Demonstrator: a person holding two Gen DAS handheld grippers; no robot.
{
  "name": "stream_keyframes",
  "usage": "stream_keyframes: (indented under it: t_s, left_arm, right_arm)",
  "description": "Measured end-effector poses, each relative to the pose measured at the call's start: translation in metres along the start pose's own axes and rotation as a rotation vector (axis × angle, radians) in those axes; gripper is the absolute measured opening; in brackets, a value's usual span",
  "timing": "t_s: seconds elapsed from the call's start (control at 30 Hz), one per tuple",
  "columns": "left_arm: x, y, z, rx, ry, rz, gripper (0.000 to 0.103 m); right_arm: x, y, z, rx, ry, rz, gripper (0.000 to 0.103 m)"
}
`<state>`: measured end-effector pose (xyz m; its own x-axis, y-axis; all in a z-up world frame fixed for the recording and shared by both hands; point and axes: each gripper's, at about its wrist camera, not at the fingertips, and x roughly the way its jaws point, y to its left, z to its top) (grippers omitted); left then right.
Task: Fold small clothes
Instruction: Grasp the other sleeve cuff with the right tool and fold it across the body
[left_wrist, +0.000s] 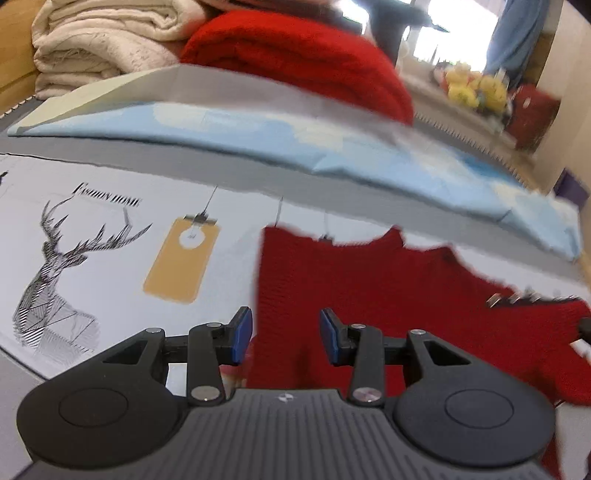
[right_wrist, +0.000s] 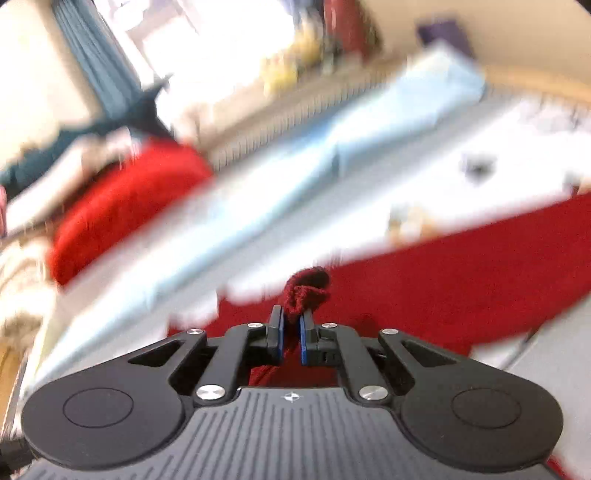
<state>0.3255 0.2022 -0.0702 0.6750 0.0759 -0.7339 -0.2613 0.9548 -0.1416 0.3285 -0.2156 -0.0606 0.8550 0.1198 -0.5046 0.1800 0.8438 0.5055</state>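
A small red knitted garment (left_wrist: 369, 288) lies spread on a white printed sheet (left_wrist: 122, 314). In the left wrist view my left gripper (left_wrist: 286, 334) hangs just over the garment's left edge. Its blue pads (left_wrist: 242, 334) stand apart, with red knit showing in the gap and nothing pinched. In the blurred right wrist view my right gripper (right_wrist: 291, 321) is shut on a bunched corner of the red garment (right_wrist: 308, 291), which sticks up beyond the pads. The rest of the cloth (right_wrist: 443, 277) trails away to the right.
A folded light blue cloth (left_wrist: 295, 136) lies across the bed behind the garment. Behind it sit a folded red blanket (left_wrist: 295, 51) and a cream blanket pile (left_wrist: 99, 40). The sheet carries a deer print (left_wrist: 55, 266) and a tan tag print (left_wrist: 181, 258). Yellow plush toys (left_wrist: 476, 88) sit far right.
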Motion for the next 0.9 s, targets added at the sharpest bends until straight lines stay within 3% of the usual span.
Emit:
stream_keyframes:
  t_s: [0.17, 0.27, 0.37, 0.47, 0.53, 0.6, 0.7, 0.77, 0.9]
  left_arm:
    - [0.029, 0.003, -0.018, 0.047, 0.157, 0.046, 0.044]
    - [0.038, 0.01, -0.026, 0.035, 0.203, 0.062, 0.044]
    - [0.035, 0.006, -0.026, 0.069, 0.2, 0.089, 0.044]
    - [0.031, -0.002, -0.029, 0.116, 0.172, 0.112, 0.044]
    - [0.028, -0.004, -0.029, 0.119, 0.154, 0.106, 0.044]
    - [0.027, -0.005, -0.026, 0.105, 0.145, 0.084, 0.044]
    - [0.037, -0.002, -0.028, 0.085, 0.187, 0.079, 0.044]
    - [0.042, 0.007, -0.031, 0.016, 0.222, 0.074, 0.047]
    - [0.023, -0.006, -0.022, 0.061, 0.158, 0.107, 0.046]
  right_arm:
    - [0.04, -0.04, -0.003, 0.121, 0.219, -0.165, 0.014]
    - [0.035, -0.032, 0.001, 0.074, 0.178, -0.176, 0.019]
    - [0.034, -0.018, 0.004, 0.028, 0.152, -0.114, 0.027]
    - [0.048, -0.015, 0.0, 0.031, 0.254, -0.073, 0.032]
    - [0.055, -0.02, -0.007, 0.016, 0.336, -0.095, 0.032]
    - [0.059, -0.024, -0.008, 0.022, 0.361, -0.118, 0.032]
    - [0.059, -0.028, -0.007, 0.035, 0.374, -0.12, 0.032]
    - [0.055, -0.033, -0.005, 0.037, 0.372, -0.131, 0.032]
    - [0.043, -0.048, 0.004, 0.056, 0.349, -0.154, 0.033]
